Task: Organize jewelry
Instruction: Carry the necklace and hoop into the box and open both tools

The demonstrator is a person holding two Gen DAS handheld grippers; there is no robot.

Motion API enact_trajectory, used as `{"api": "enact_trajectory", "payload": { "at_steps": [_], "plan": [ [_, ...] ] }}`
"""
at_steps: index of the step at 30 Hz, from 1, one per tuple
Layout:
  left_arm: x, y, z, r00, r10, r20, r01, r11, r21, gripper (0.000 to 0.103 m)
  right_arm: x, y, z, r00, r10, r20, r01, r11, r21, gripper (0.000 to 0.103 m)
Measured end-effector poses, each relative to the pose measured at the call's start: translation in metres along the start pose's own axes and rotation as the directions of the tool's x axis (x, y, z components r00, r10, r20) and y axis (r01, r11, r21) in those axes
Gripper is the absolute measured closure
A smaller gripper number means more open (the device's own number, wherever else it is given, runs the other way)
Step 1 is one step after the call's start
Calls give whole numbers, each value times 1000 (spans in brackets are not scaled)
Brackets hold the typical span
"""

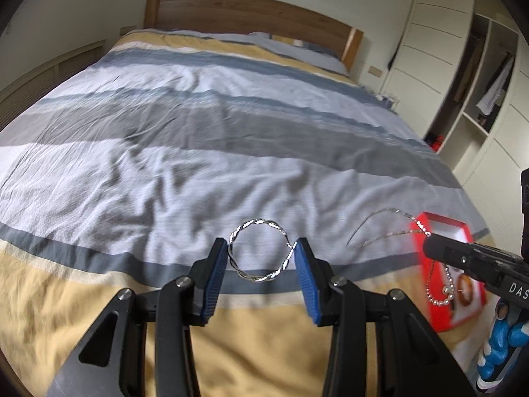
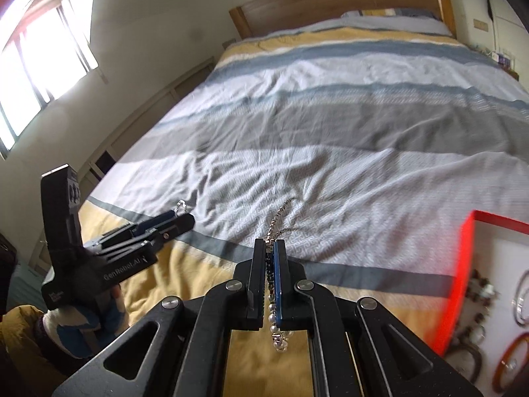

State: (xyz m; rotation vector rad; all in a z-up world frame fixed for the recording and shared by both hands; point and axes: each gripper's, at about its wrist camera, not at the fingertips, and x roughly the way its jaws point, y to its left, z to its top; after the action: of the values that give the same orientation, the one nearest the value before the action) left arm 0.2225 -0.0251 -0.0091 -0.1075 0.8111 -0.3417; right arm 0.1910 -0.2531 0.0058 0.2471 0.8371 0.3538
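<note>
My left gripper (image 1: 261,258) is shut on a twisted silver bangle (image 1: 259,252), holding it by its two sides above the striped bed. My right gripper (image 2: 270,248) is shut on a silver chain necklace (image 2: 277,223) with a beaded end hanging between the jaws. In the left wrist view the right gripper (image 1: 429,243) is at the right, with the chain (image 1: 383,228) dangling over a red jewelry box (image 1: 453,264). In the right wrist view the left gripper (image 2: 180,220) is at the left, and the red box (image 2: 463,278) with rings and bangles lies at the right edge.
A bed with a striped blue, grey, white and yellow cover (image 1: 205,132) fills both views, with a wooden headboard (image 1: 244,13) at the far end. White wardrobes (image 1: 463,76) stand to the right. A window (image 2: 39,56) is at the left.
</note>
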Motion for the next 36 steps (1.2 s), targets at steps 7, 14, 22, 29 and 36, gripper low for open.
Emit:
{"api": "enact_trajectory", "payload": {
  "at_steps": [7,14,22,29,36],
  "plan": [
    [-29,-61,6,997,-77,27,75,996,51,64,-75,-18,-9,995,-19,100,15,999,40,99],
    [-41,-136,8,986,-166,23,162,978,132,64,-145,-59,-16,978,-90,187,75,993,88,99],
    [-16,-222,-9,966,-252,-57,258,939,226,64,-181,-119,-25,965,-163,206,131,978,160,99],
    [27,-270,-31,953,-266,-146,299,909,291,64,-165,-169,-42,964,-212,158,176,961,215,99],
    [68,-294,-57,934,-278,-226,338,894,294,64,-135,-219,-63,959,-268,90,233,930,285,99]
  ]
}}
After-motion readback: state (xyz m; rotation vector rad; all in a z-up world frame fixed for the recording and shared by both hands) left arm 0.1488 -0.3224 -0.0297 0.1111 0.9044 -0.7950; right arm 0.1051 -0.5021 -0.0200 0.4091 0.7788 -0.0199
